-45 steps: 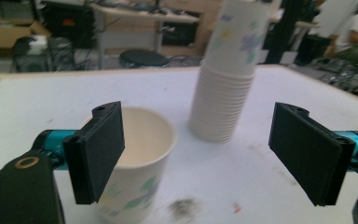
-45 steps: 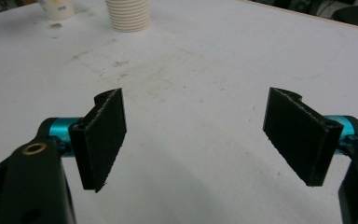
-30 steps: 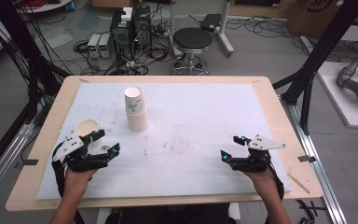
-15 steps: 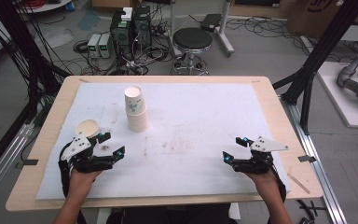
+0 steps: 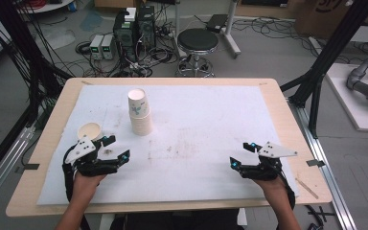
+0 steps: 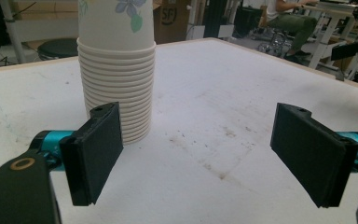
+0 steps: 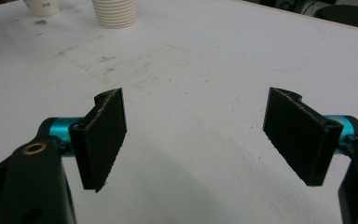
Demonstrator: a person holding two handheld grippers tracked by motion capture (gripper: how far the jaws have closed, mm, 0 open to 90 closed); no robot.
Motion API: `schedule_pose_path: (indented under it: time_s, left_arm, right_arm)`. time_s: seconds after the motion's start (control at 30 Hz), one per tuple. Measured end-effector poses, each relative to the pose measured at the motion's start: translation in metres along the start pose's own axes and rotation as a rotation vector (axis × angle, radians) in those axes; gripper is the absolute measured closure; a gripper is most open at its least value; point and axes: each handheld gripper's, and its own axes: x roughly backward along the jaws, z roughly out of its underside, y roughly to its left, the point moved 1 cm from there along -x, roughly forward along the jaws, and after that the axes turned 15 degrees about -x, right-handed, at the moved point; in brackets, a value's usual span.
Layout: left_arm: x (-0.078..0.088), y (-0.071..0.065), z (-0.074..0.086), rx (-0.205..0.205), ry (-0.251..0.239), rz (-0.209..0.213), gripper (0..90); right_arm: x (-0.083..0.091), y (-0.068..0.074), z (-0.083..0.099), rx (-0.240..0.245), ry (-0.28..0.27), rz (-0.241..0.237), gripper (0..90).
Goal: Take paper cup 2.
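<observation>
White padding covers a wooden table point(image 5: 273, 91) in a workshop strewn with cables, where a stool point(image 5: 197, 42) stands beyond the far edge. On the pad, a stack of paper cups point(image 5: 138, 112) stands upright, its long axis vertical, left of centre and toward the far side. A single cup point(image 5: 89, 131) sits apart from the stack, nearer the person and further left. The left gripper point(image 5: 116, 147) rests at the near left, just beside the single cup, jaws spread wide and holding nothing; in the left gripper view point(image 6: 199, 158) the stack point(image 6: 116, 79) rises just ahead, lined up with the left-hand jaw rather than with the gap between the two. The right gripper point(image 5: 243, 154) lies well apart from the stack at the near right, jaws likewise wide and empty; in the right gripper view point(image 7: 196, 140) the stack point(image 7: 116, 13) and the single cup point(image 7: 42, 6) show far off at the top edge. Judged from this layout, the left hand is plainly the nearer, and a reach for the stack would call for a short push forward with a slight swing to centre the cups between the jaws.
</observation>
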Motion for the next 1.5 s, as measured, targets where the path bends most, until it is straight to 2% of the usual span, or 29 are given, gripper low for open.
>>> schedule_pose_path:
  time_s: [0.3,0.6,0.87,0.97,1.13,1.3,1.37,1.5]
  left_arm:
    - [-0.001,0.001,-0.002,0.005,0.014,-0.006,16.9]
    - [-0.001,0.008,-0.018,0.018,0.008,-0.022,16.9]
    - [-0.013,0.017,-0.046,-0.02,0.016,-0.019,16.9]
    - [-0.017,0.022,-0.059,-0.039,0.014,-0.037,16.9]
    - [-0.025,0.031,-0.076,-0.036,0.009,-0.048,16.9]
    - [-0.033,0.04,-0.092,-0.055,0.006,-0.055,16.8]
    - [-0.035,0.042,-0.094,-0.053,0.006,-0.056,16.8]
    - [-0.043,0.049,-0.104,-0.052,0.028,-0.071,16.5]
  right_arm:
    - [0.0,-0.001,0.001,0.003,0.005,-0.007,21.9]
    - [-0.001,-0.003,-0.001,0.004,0.003,-0.021,21.9]
    - [-0.001,-0.004,-0.001,0.007,0.004,-0.026,21.9]
    - [-0.001,-0.004,-0.001,0.01,0.004,-0.027,21.9]
    - [-0.001,-0.003,0.0,0.01,0.008,-0.032,21.9]
    - [-0.001,-0.003,0.0,0.003,0.008,-0.038,21.9]
    - [-0.001,-0.003,-0.001,0.003,0.007,-0.04,21.9]
    - [-0.002,-0.002,0.0,0.006,0.006,-0.041,21.9]
